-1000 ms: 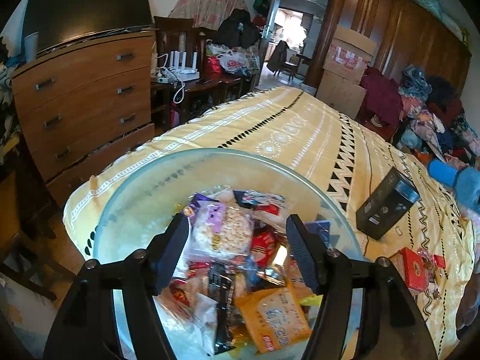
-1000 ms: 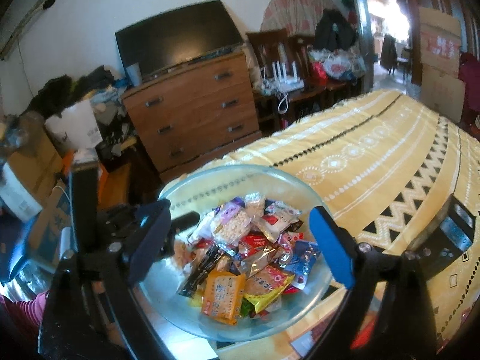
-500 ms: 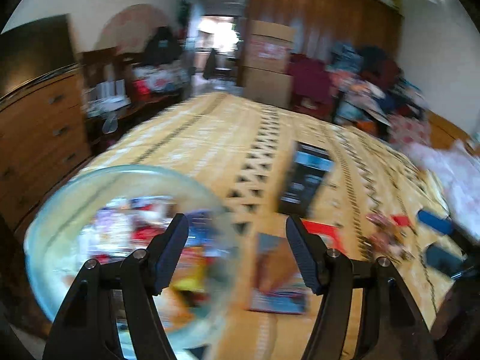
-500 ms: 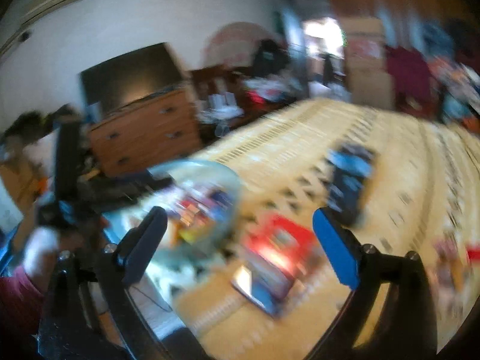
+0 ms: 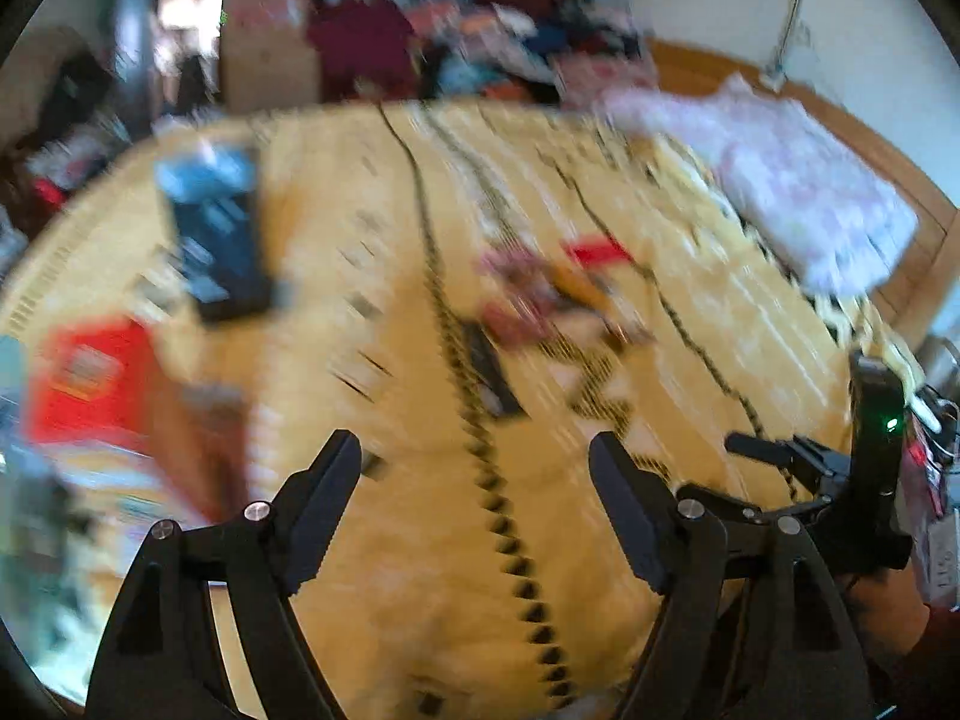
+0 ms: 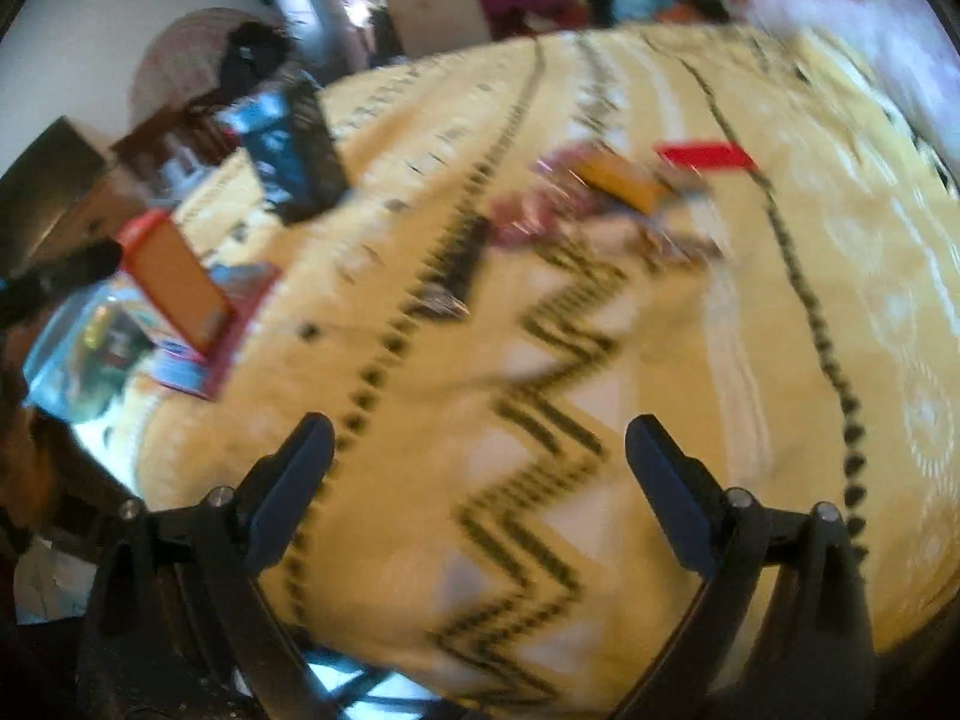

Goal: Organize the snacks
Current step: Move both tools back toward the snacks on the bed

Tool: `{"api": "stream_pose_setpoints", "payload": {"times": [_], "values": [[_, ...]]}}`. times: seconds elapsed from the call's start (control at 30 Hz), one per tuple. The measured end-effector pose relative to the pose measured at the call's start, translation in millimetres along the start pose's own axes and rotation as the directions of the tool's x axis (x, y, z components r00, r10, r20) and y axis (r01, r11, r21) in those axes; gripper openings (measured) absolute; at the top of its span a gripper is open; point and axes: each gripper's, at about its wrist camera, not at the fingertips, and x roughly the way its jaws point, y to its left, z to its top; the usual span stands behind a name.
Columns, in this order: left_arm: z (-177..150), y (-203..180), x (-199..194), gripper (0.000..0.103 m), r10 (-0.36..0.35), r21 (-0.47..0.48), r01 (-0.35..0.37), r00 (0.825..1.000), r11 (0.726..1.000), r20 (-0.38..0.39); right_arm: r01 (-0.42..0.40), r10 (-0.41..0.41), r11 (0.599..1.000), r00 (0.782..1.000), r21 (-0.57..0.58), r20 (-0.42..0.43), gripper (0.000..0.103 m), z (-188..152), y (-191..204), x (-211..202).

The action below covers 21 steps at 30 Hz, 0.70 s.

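Both views are motion-blurred. A loose pile of snack packets (image 5: 552,294) lies on the yellow patterned bedspread (image 5: 420,540), ahead of both grippers; it also shows in the right wrist view (image 6: 606,204). A red packet (image 6: 705,156) lies at its far edge. My left gripper (image 5: 474,468) is open and empty above the bedspread. My right gripper (image 6: 480,450) is open and empty, short of the pile. The glass bowl of snacks (image 6: 84,348) sits at the far left of the right wrist view.
A dark box (image 5: 216,240) stands on the bed at left, and a red and orange box (image 6: 174,282) stands beside the bowl. A pink quilt (image 5: 804,180) lies at the far right. The other gripper's body (image 5: 864,480) is at the right edge.
Both grippers have swung right, away from the glass bowl, and now face the loose snack pile in the middle of the bed. Both stay open and empty.
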Motion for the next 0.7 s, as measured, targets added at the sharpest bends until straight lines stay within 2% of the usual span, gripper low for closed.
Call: {"api": "stream_pose_setpoints", "payload": {"times": [0.07, 0.17, 0.33, 0.57, 0.7], "values": [[-8, -5, 42, 0.080, -0.017, -0.027, 0.015, 0.997, 1.000, -0.080, 0.000, 0.000, 1.000, 1.000, 0.021, -0.013, 0.098, -8, -14, 4], [-12, -11, 92, 0.079, -0.018, -0.040, 0.012, 0.990, 0.999, -0.137, -0.012, 0.013, 0.998, 1.000, 0.054, -0.021, 0.098, -20, -34, 6], [10, -6, 137, 0.076, 0.004, -0.066, -0.009, 0.996, 0.998, -0.084, -0.033, 0.036, 0.995, 0.999, 0.097, -0.031, 0.098, -43, -59, 16], [65, -14, 191, 0.077, -0.058, -0.150, 0.049, 0.997, 0.987, -0.053, -0.059, 0.061, 0.993, 0.998, 0.103, -0.020, 0.098, -55, -72, 24], [81, -28, 232, 0.077, -0.008, -0.134, -0.004, 0.996, 0.991, -0.090, -0.087, 0.089, 0.990, 0.996, 0.114, -0.009, 0.098, -54, -78, 26]]}}
